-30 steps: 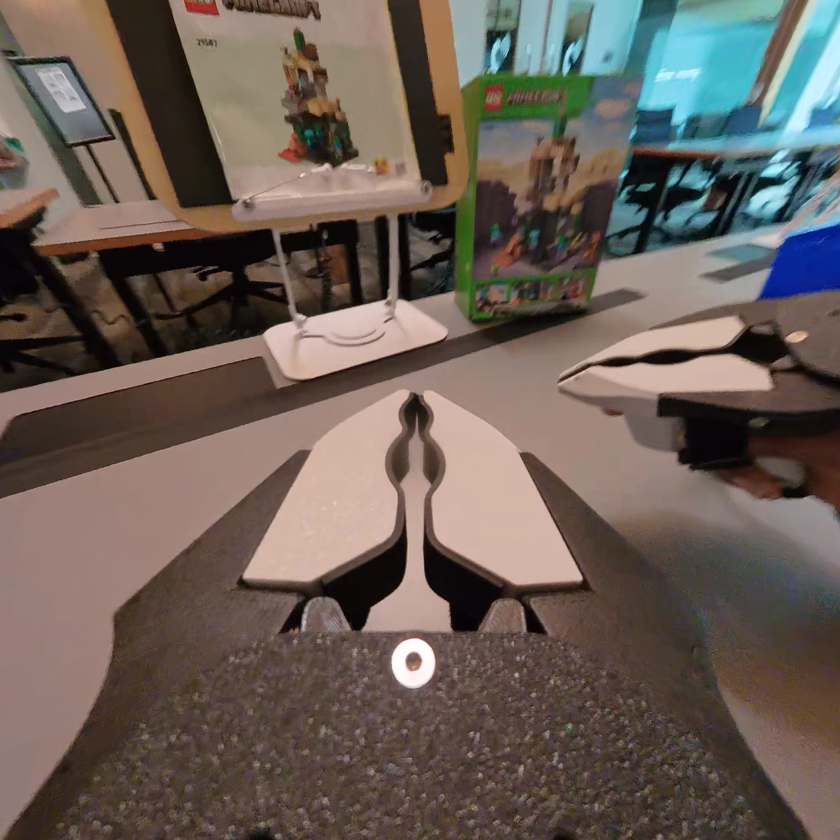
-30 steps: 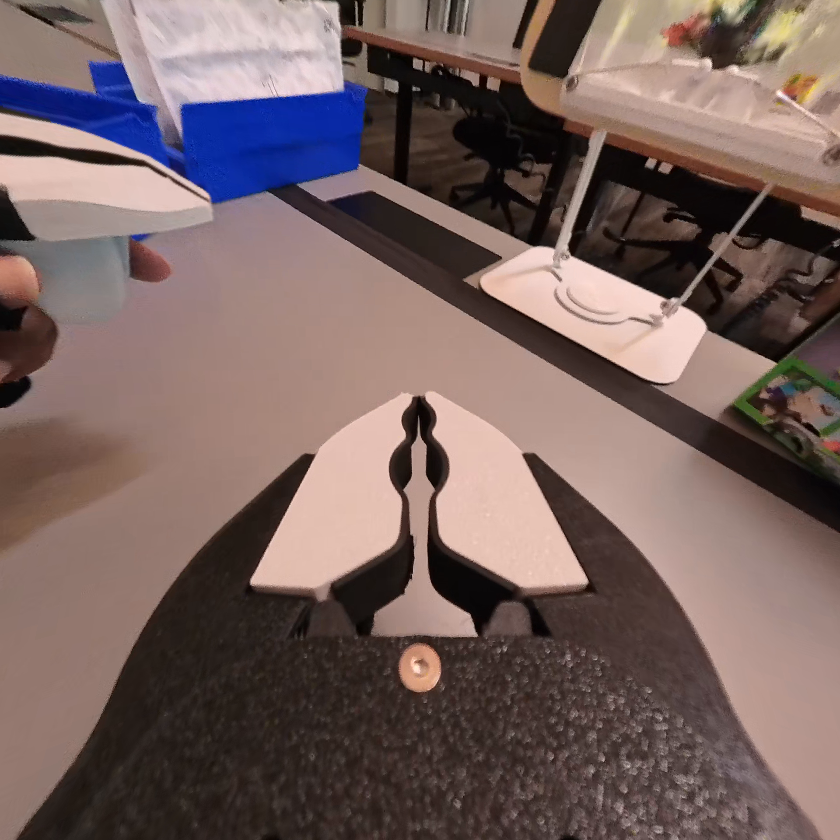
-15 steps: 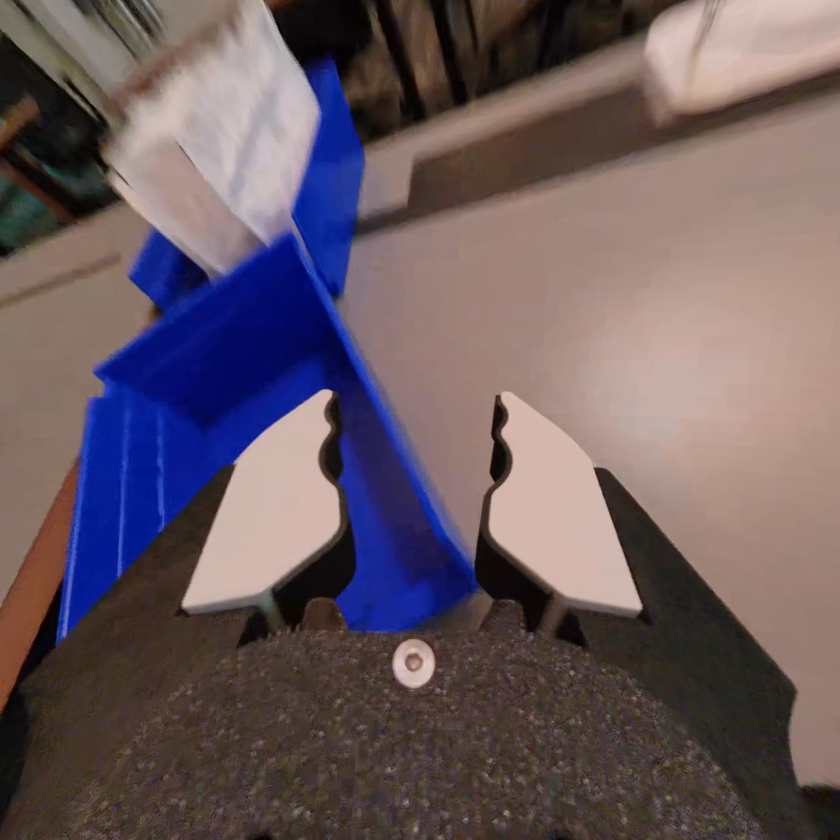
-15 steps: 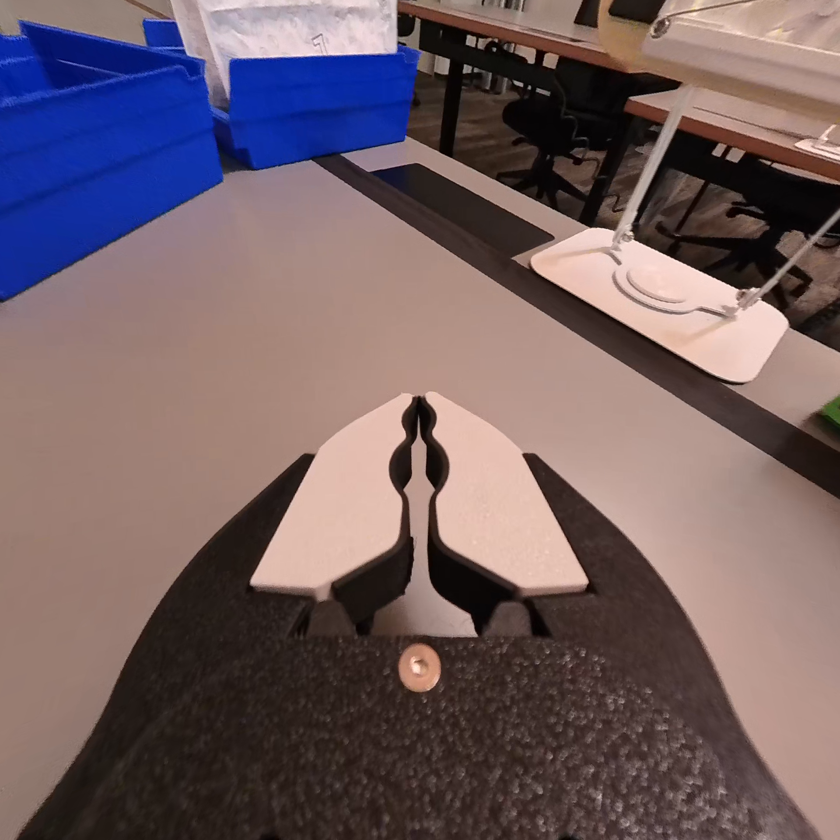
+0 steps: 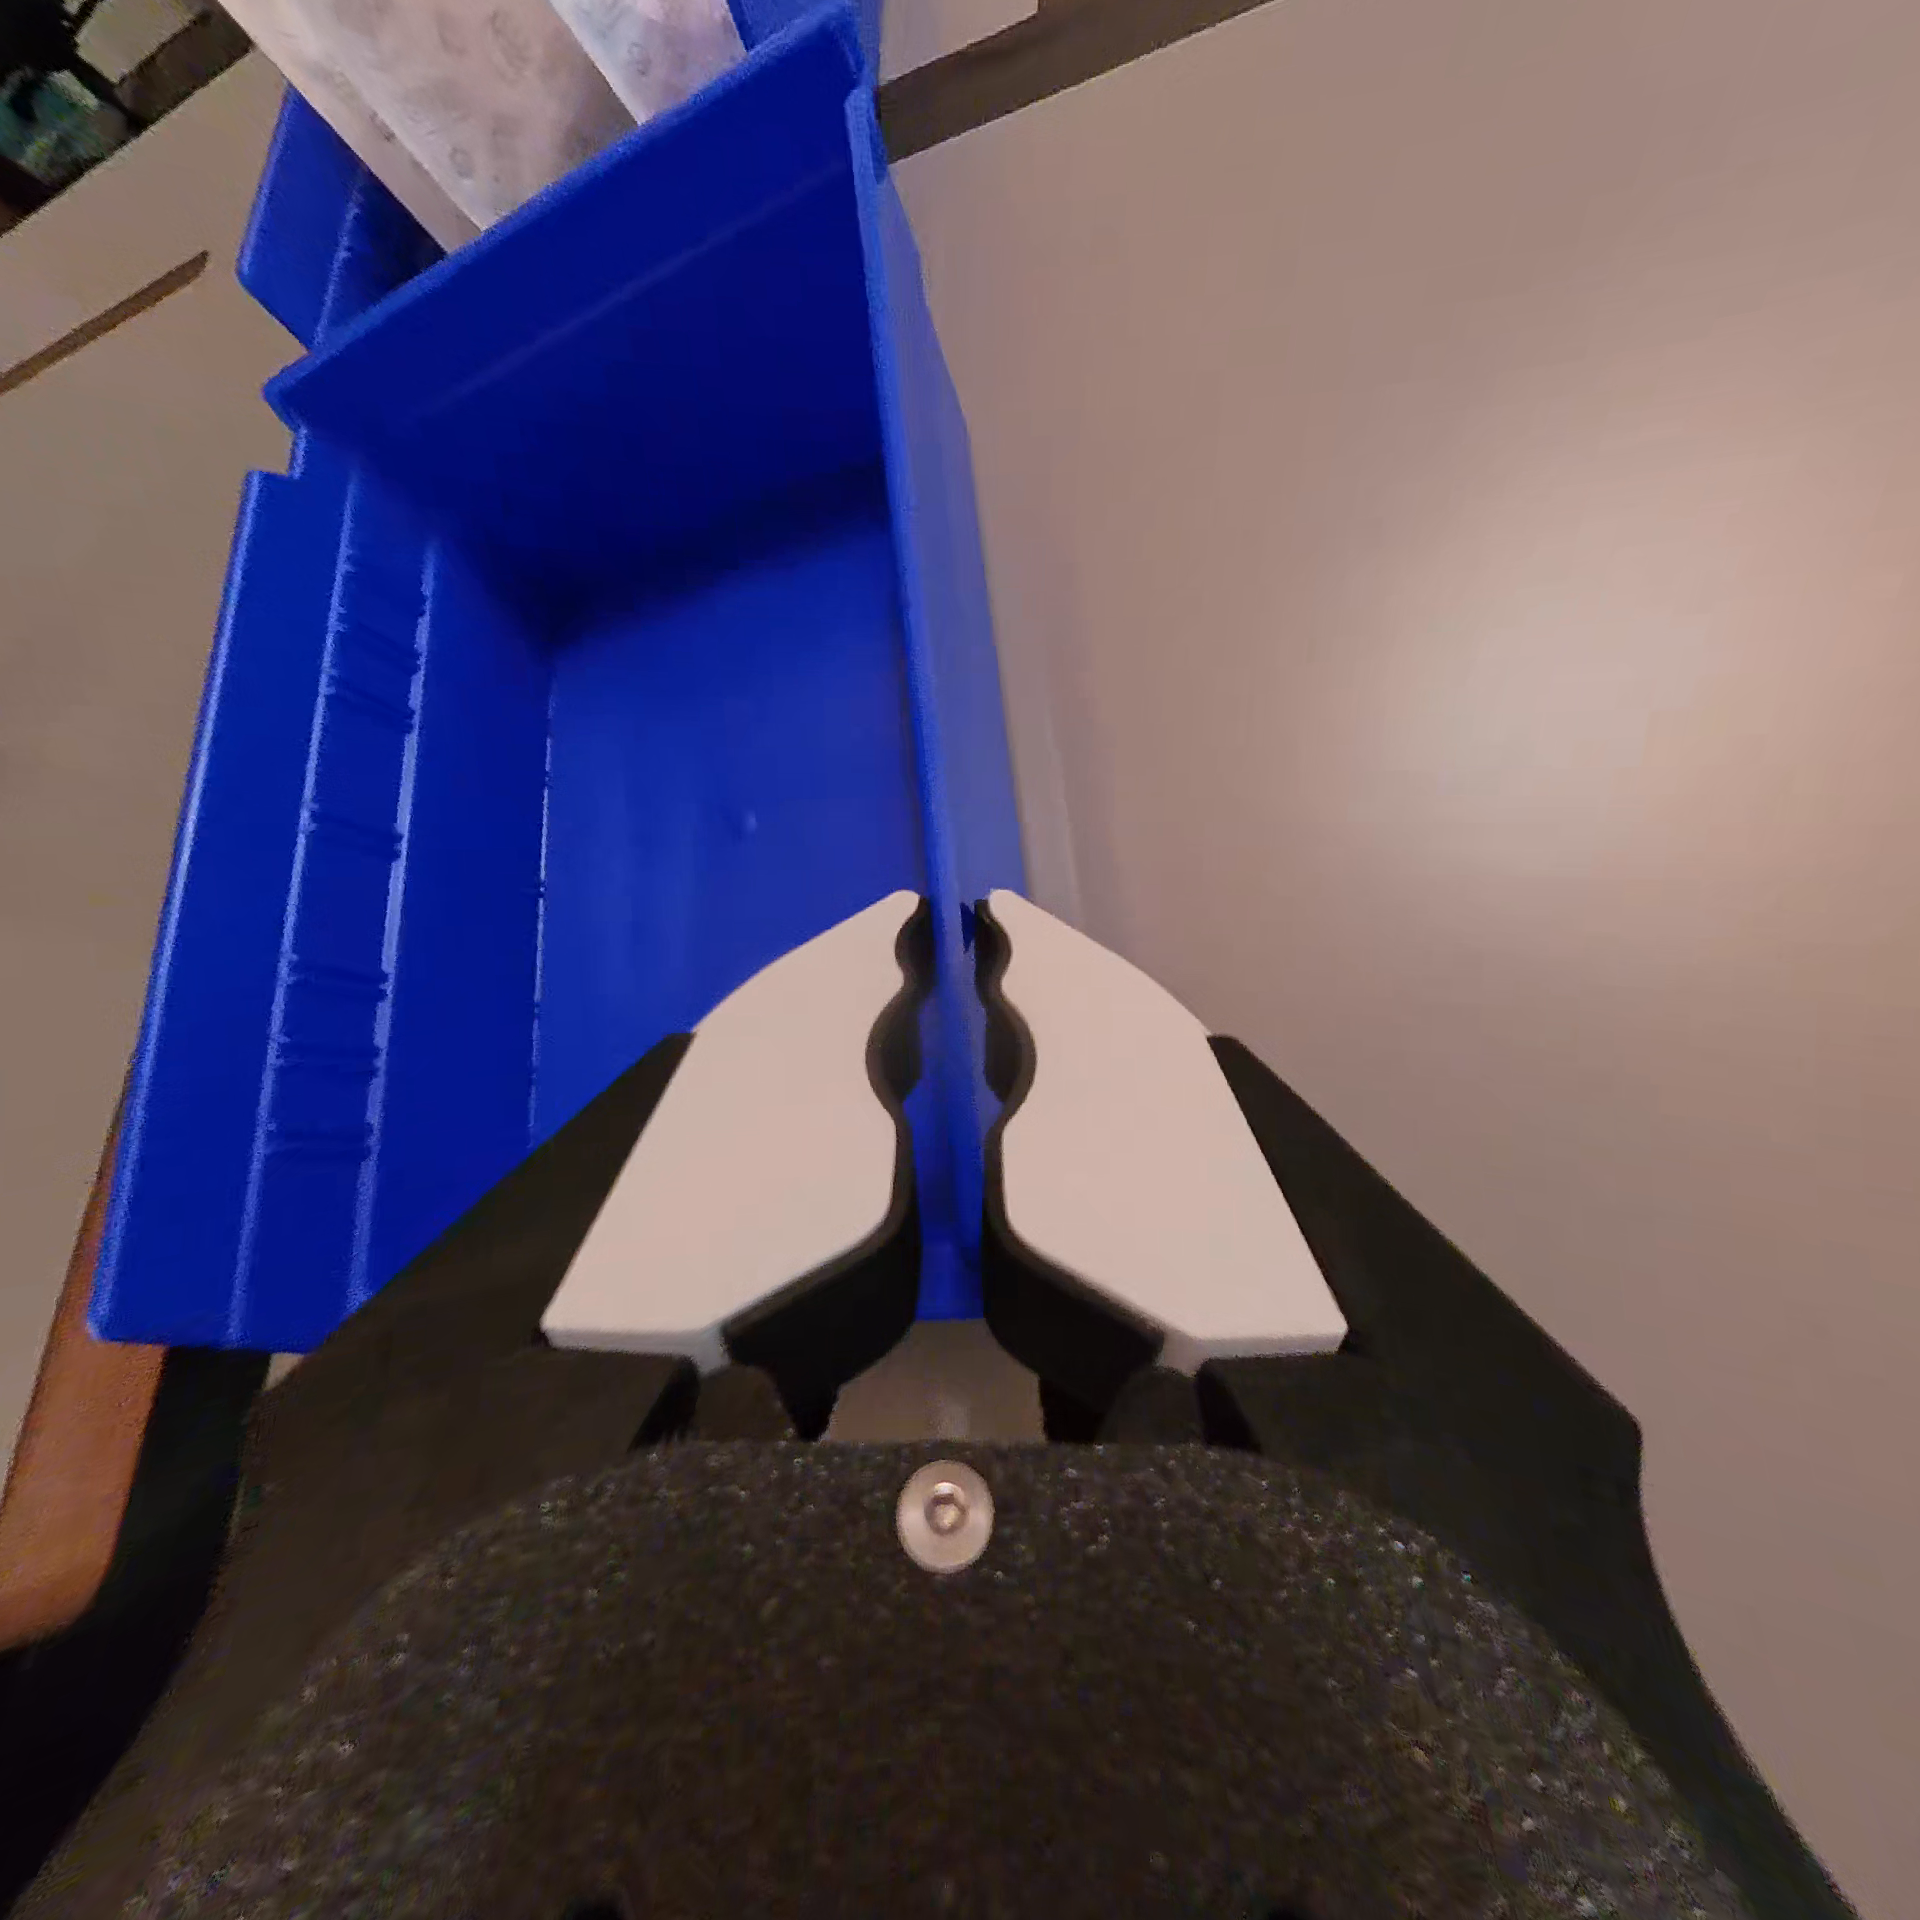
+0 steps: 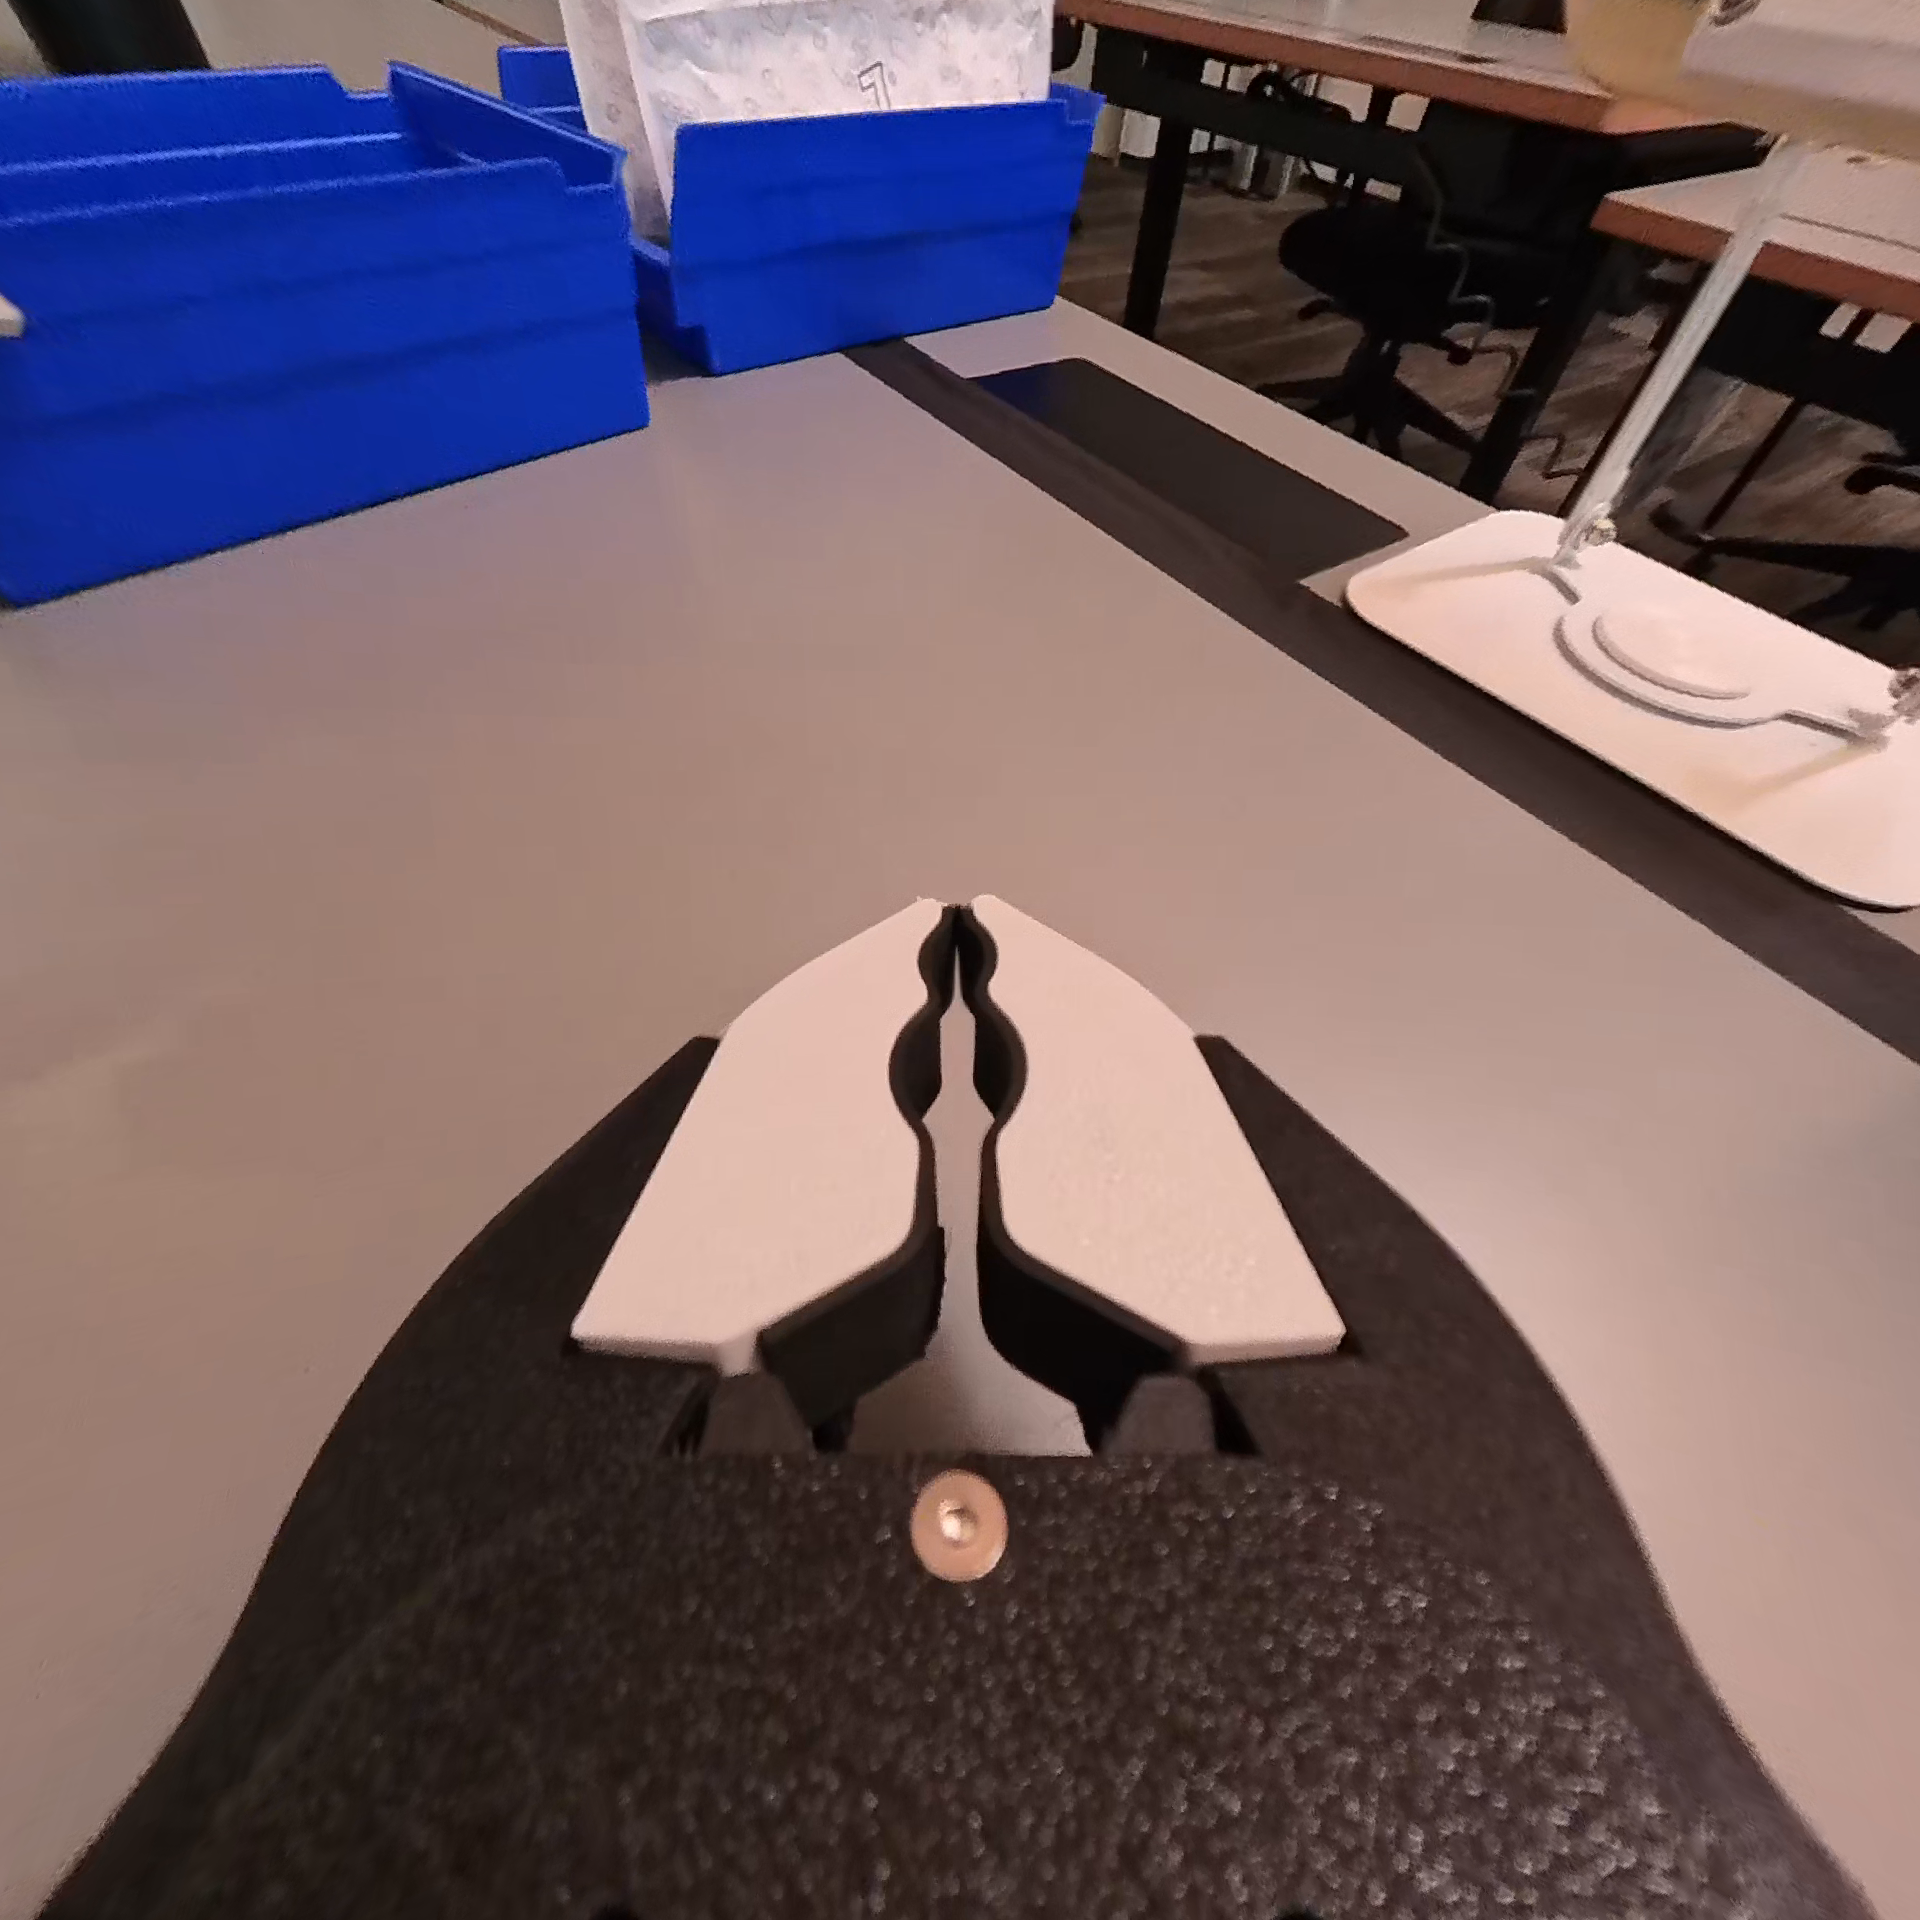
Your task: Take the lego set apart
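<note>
A blue bin (image 5: pixel 665 727) is gripped by the left gripper (image 5: pixel 948 914): its right side wall is pinched between the two white fingers (image 5: pixel 769 1143), one inside the bin and one outside. Nothing is seen on the bare blue floor of this bin. Behind it a second blue bin (image 5: pixel 312 208) is partly seen, with a pale printed bag (image 5: pixel 499 94) standing in it.

The jaws of the right gripper (image 6: pixel 954 914) are closed with the tips together, and nothing is held between them; it is held over the grey table (image 6: pixel 727 675). In that view the near bin (image 6: pixel 312 312) is seen at the far left of the table, and the bin with the bag (image 6: pixel 873 249) is set just beside it, the bag (image 6: pixel 810 62) standing upright inside.

A dark strip (image 6: pixel 1195 488) is run across the table, and a white stand base (image 6: pixel 1662 707) is placed beyond it. Desks and office chairs (image 6: pixel 1382 291) are seen in the room behind. No lego model is shown in either view, so its place cannot be told.
</note>
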Available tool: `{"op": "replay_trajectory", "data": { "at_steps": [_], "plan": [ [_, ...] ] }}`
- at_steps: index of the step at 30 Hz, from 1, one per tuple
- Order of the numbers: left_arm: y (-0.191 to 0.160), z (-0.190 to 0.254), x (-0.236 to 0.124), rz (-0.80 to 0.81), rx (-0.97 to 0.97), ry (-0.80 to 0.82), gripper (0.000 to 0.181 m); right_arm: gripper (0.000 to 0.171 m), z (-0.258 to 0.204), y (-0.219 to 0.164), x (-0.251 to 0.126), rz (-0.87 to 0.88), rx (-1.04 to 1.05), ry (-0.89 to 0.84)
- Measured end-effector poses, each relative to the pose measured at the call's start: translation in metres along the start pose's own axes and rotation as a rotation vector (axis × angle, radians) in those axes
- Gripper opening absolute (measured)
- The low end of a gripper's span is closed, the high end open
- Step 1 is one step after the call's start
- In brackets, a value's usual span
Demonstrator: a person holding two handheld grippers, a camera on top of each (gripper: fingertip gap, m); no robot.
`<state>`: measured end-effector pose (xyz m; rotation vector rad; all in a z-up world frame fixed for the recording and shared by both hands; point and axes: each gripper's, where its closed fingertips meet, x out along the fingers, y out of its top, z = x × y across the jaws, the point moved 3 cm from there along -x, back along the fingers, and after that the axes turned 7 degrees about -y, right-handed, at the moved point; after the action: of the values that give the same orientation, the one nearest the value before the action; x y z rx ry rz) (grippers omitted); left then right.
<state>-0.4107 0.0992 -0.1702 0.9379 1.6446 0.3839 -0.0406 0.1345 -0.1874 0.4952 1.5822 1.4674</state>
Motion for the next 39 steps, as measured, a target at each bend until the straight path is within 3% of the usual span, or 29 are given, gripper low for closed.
{"op": "replay_trajectory", "data": {
  "at_steps": [4,7,11,13,15,18,22,25,28,34,36,39],
  "plan": [
    [0.004,-0.003,0.005,-0.017,-0.003,0.009,0.008,0.0,-0.001,0.003,-0.007,0.023,-0.047,-0.007],
    [0.019,-0.004,-0.013,0.041,0.021,0.029,0.031,0.0,0.001,0.005,-0.009,0.031,-0.041,-0.009],
    [0.077,-0.008,-0.053,0.245,0.018,-0.024,0.029,0.0,-0.001,0.002,-0.007,0.023,-0.027,0.009],
    [0.11,-0.019,-0.055,0.28,0.045,-0.056,0.028,0.0,-0.004,0.001,-0.006,0.02,-0.031,0.023],
    [0.146,-0.031,-0.035,0.265,0.065,-0.131,0.027,0.0,-0.007,0.001,-0.006,0.02,-0.037,0.035],
    [0.196,-0.051,0.023,0.194,0.036,-0.259,0.028,0.0,-0.011,0.0,-0.005,0.019,-0.05,0.054],
    [0.229,-0.077,0.119,0.044,0.018,-0.236,0.036,0.0,-0.012,0.0,-0.007,0.029,-0.086,0.057],
    [0.223,-0.086,0.183,-0.114,0.032,-0.188,0.039,0.0,-0.01,0.001,-0.008,0.033,-0.089,0.053],
    [0.214,-0.09,0.224,-0.231,0.063,-0.149,0.04,0.0,-0.008,0.0,-0.008,0.031,-0.074,0.061],
    [0.197,-0.093,0.264,-0.421,0.077,-0.161,0.021,0.0,-0.006,-0.002,-0.005,0.022,-0.024,0.09],
    [0.193,-0.087,0.272,-0.447,0.063,-0.202,0.01,0.0,-0.004,0.0,-0.006,0.033,-0.018,0.082],
    [0.197,-0.085,0.275,-0.435,-0.014,-0.249,0.008,0.0,0.0,0.001,-0.007,0.036,-0.008,0.072]
  ]
}}
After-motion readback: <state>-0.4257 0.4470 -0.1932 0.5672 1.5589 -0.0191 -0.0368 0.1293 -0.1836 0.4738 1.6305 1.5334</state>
